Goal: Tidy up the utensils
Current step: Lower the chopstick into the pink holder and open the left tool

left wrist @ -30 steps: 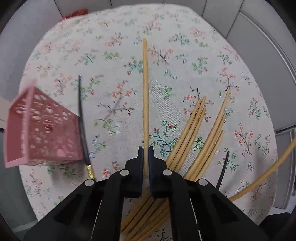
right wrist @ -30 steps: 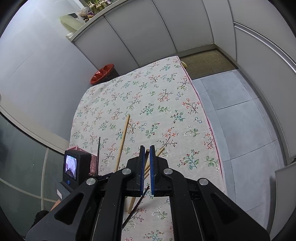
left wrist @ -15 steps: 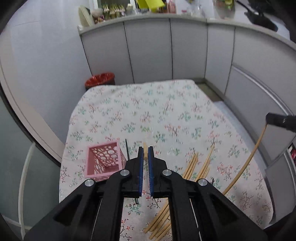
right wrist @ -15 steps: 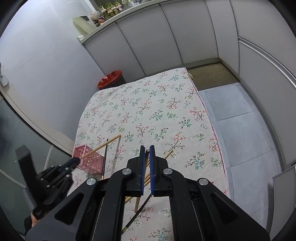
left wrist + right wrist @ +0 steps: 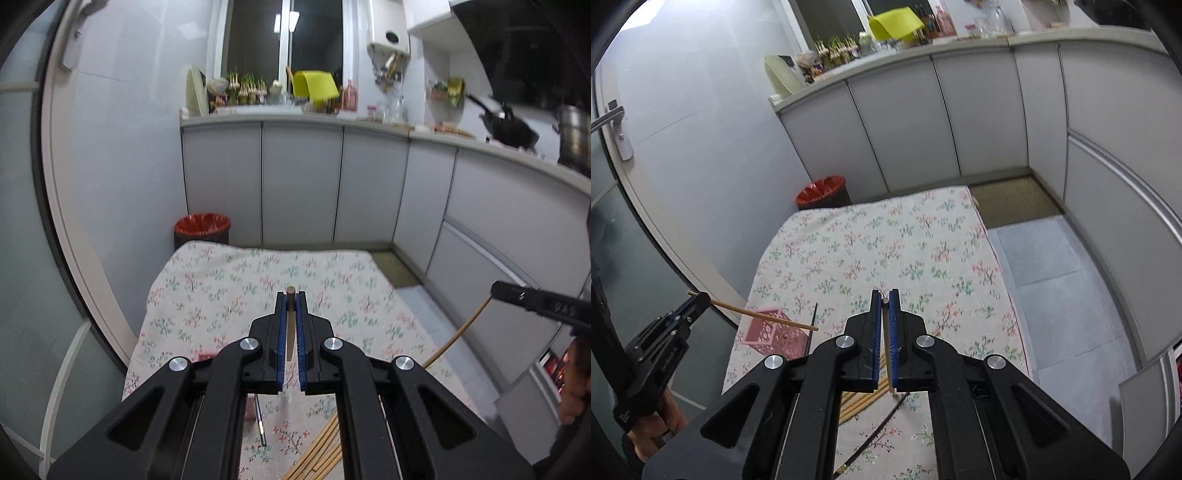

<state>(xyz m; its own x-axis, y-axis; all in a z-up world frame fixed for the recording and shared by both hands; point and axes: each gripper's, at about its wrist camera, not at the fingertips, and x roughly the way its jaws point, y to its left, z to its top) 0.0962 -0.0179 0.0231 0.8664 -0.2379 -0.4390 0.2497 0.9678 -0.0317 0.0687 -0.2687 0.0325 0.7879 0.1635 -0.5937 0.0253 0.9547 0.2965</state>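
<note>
My left gripper (image 5: 291, 297) is shut on a wooden chopstick (image 5: 290, 325), raised high above the floral table (image 5: 229, 288). In the right wrist view that left gripper (image 5: 698, 299) holds its chopstick (image 5: 757, 314) level over the pink perforated holder (image 5: 764, 328). My right gripper (image 5: 884, 295) is shut on another wooden chopstick (image 5: 887, 347); it also shows at the right in the left wrist view (image 5: 495, 290), its chopstick (image 5: 458, 332) hanging down. A pile of wooden chopsticks (image 5: 317, 454) and a black chopstick (image 5: 875, 435) lie on the table below.
A red bin (image 5: 822, 192) stands past the table's far edge. Grey cabinets (image 5: 299, 184) run along the back and right. A glass door (image 5: 613, 206) is at the left. Another black chopstick (image 5: 258, 424) lies by the holder.
Both grippers have risen and tilted up from the table, each carrying its chopstick. The left gripper lifted its chopstick off the cloth and now holds it over the pink holder.
</note>
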